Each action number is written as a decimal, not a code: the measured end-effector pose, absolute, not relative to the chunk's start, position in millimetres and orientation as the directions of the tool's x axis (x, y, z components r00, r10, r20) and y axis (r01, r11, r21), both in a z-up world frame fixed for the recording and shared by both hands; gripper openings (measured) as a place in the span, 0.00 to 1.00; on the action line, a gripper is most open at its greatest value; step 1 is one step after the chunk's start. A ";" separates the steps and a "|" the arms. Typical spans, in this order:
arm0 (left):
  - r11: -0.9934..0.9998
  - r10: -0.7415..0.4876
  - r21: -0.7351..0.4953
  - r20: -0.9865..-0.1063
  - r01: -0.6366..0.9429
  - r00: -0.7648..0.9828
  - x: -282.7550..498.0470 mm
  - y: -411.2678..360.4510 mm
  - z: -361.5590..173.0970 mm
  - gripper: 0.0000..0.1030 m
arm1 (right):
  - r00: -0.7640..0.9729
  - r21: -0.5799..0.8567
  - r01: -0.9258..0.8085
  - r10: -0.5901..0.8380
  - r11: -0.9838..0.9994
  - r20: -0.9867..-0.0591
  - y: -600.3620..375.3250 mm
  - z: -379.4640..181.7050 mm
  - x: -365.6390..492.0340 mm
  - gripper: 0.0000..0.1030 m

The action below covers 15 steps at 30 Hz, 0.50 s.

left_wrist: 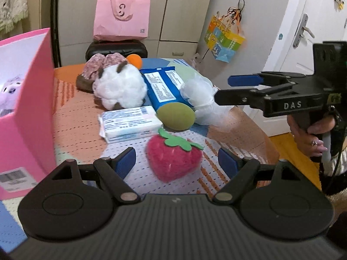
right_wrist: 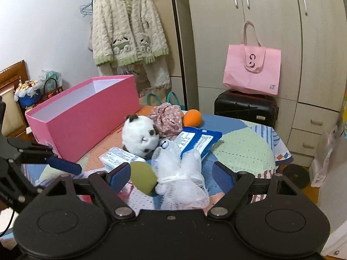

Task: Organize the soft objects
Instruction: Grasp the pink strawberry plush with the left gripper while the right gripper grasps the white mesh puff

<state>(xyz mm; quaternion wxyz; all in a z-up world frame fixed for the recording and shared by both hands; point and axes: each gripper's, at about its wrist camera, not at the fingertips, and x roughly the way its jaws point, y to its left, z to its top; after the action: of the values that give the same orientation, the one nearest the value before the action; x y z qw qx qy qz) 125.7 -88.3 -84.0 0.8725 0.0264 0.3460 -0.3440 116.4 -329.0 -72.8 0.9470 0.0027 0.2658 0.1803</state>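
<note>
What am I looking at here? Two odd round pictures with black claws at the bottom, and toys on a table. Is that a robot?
No robot: a person holds a hand-operated gripper in each hand, each with a camera looking along its jaws. One picture is from the left gripper, the other from the right gripper. Both stand open and hold nothing. On the patterned table lie a strawberry plush, a green ball, a white mesh sponge, a panda plush, tissue packs, a blue pack and an orange ball. A pink box stands open alongside.
</note>
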 end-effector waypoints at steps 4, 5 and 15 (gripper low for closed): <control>0.769 -0.556 -0.120 -0.611 0.628 0.564 120.6 -107.1 -95.2 0.79 | 0.803 0.099 -0.365 0.367 0.926 -0.471 -333.2 -83.8 121.1 0.83; 0.769 -0.548 -0.106 -0.617 0.630 0.565 120.3 -111.7 -98.1 0.79 | 0.806 0.091 -0.363 0.362 0.927 -0.468 -333.0 -86.3 122.0 0.82; 0.820 -0.461 -0.004 -0.598 0.573 0.655 121.2 -126.4 -110.6 0.77 | 0.773 0.043 -0.364 0.327 0.930 -0.544 -325.3 -110.9 133.9 0.67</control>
<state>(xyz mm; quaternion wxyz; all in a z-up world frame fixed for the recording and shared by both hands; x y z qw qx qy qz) 121.2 -126.4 -110.6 0.9050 0.0930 0.3012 -0.2856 133.9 -325.3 -110.9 0.9409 -0.0324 0.2827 0.1836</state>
